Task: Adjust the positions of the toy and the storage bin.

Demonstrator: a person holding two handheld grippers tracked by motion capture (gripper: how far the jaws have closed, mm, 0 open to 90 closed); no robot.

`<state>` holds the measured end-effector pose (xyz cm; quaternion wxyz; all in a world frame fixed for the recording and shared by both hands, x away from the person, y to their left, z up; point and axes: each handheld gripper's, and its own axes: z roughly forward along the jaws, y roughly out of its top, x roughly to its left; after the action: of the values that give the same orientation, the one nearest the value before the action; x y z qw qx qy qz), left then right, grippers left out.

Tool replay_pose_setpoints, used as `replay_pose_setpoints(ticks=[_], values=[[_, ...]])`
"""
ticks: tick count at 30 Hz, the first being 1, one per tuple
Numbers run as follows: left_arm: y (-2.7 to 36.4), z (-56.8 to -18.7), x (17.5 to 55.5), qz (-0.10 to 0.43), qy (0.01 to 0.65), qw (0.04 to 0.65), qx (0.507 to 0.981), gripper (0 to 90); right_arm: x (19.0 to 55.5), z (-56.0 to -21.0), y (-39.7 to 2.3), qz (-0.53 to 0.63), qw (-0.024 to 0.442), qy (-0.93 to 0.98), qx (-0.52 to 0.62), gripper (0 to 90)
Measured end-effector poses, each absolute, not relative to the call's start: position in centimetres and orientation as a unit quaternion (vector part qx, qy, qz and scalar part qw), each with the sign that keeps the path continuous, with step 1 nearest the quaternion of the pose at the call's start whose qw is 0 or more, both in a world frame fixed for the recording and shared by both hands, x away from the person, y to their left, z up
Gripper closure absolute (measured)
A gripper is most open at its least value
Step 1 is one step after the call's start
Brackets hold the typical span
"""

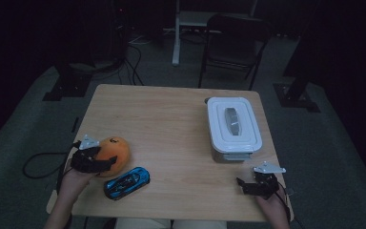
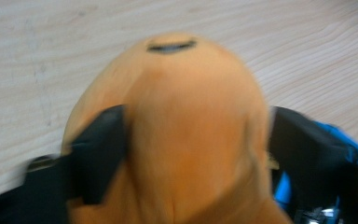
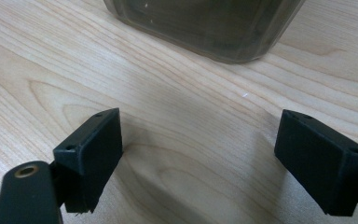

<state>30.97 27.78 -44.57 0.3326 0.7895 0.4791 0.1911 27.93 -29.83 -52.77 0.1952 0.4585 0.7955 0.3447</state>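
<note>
Two grippers work a wooden table [image 1: 171,124] that takes up the middle of the high view, and each thing on it seems set where one hand reaches it easily. Largest after the table is the white lidded box [image 1: 232,128], standing right of centre with its long side running from the top of the frame toward the bottom and its lid handle along the same line; the lid is on. It sits just above the right gripper [image 1: 248,186], probably so that this hand can tend it.

Next in size is the orange plush toy [image 1: 114,153] at the lower left of the high view, near the table's left edge. The left gripper [image 1: 106,163] has its jaws set wide on either side of the toy's body; in the left gripper view the black fingers [image 2: 100,149] lie against both flanks, so I judge it a grip across the narrow width. That leaves the toy's long axis running away from the gripper, its dark-marked end [image 2: 170,46] toward the top of that view.

Smaller, a blue toy car [image 1: 127,182] lies just below and right of the toy, angled from lower left to upper right.

Smallest, the right gripper rests at the lower right, jaws spread wide with bare wood between them, holding nothing.
</note>
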Motion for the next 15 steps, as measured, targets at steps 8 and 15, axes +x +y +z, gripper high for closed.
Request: replay_pose_setpoints(ticks=[8, 15], values=[[27.2, -42.3, 30.4, 0.195, 0.467, 0.378, 0.776, 0.3, 28.0, -52.8, -29.9, 0.345, 0.193, 0.796, 0.458, 14.1], [25.1, -41.9, 30.5, 0.193, 0.431, 0.417, 0.777, 0.3, 27.9, -52.8, -29.8, 0.343, 0.195, 0.793, 0.464, 13.7]])
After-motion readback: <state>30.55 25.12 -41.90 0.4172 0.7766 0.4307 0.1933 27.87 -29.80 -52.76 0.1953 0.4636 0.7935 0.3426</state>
